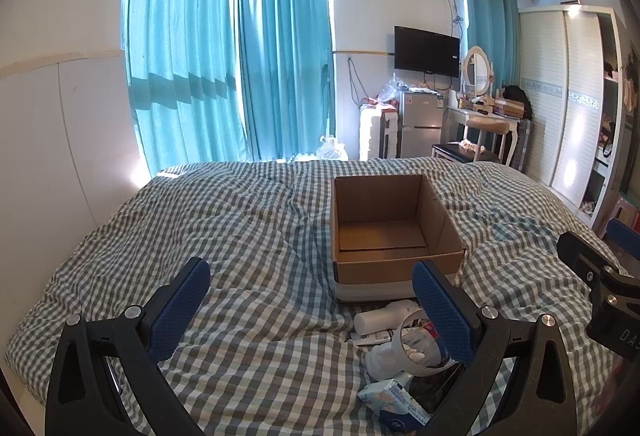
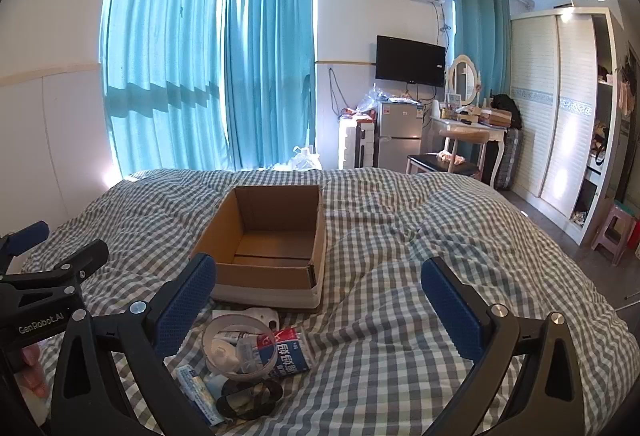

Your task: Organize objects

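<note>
An open empty cardboard box [image 1: 384, 232] [image 2: 272, 240] stands on the checked bedspread [image 1: 248, 236] [image 2: 400, 276]. Just in front of it lies a pile of small items: a clear tape roll [image 1: 416, 344] [image 2: 236, 348], a white bottle [image 1: 384, 316], a blue tissue pack [image 1: 396, 404] [image 2: 196, 392], a red-and-blue packet [image 2: 286, 352] and a black band [image 2: 248, 400]. My left gripper [image 1: 312, 300] is open and empty, above the bed left of the pile. My right gripper [image 2: 320, 292] is open and empty, right of the pile. Each gripper shows at the other view's edge.
Beyond the bed are blue curtains [image 1: 228, 56], a small fridge [image 1: 420, 124], a wall TV [image 1: 426, 50], a dressing table with a chair [image 1: 484, 124] and a white wardrobe [image 1: 568, 96]. A pink stool [image 2: 614, 232] stands on the floor at the right.
</note>
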The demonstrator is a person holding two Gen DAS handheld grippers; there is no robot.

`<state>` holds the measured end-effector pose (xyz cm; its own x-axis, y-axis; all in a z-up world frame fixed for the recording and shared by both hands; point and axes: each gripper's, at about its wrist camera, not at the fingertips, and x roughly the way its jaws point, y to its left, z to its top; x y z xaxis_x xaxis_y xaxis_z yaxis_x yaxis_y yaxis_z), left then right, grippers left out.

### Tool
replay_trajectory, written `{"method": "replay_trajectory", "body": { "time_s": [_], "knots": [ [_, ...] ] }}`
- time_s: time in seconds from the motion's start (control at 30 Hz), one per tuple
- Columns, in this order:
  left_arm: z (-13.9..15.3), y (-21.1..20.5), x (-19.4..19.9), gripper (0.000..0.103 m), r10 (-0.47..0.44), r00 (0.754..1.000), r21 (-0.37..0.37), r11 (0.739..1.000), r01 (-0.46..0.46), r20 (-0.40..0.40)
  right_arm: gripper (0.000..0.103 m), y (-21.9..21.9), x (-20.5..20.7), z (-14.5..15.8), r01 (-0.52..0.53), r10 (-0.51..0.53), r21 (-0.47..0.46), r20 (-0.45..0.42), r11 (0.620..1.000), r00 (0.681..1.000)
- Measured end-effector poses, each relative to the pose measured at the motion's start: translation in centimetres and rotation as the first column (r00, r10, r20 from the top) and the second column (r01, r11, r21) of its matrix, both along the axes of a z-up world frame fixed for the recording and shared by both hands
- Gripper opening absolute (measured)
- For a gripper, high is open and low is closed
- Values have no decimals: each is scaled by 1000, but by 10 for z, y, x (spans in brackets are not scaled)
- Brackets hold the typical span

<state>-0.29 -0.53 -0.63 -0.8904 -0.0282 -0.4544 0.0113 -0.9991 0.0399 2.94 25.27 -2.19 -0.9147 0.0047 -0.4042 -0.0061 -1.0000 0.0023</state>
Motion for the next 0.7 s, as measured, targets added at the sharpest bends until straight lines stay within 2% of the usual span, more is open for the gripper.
{"method": "replay_trajectory", "body": {
  "time_s": [0.7],
  "knots": [
    [-2,-1,2,103,2,1000,-6,1000,-2,0,103,-6,2,-3,-4,4,25,2,1000,1000]
  ]
}}
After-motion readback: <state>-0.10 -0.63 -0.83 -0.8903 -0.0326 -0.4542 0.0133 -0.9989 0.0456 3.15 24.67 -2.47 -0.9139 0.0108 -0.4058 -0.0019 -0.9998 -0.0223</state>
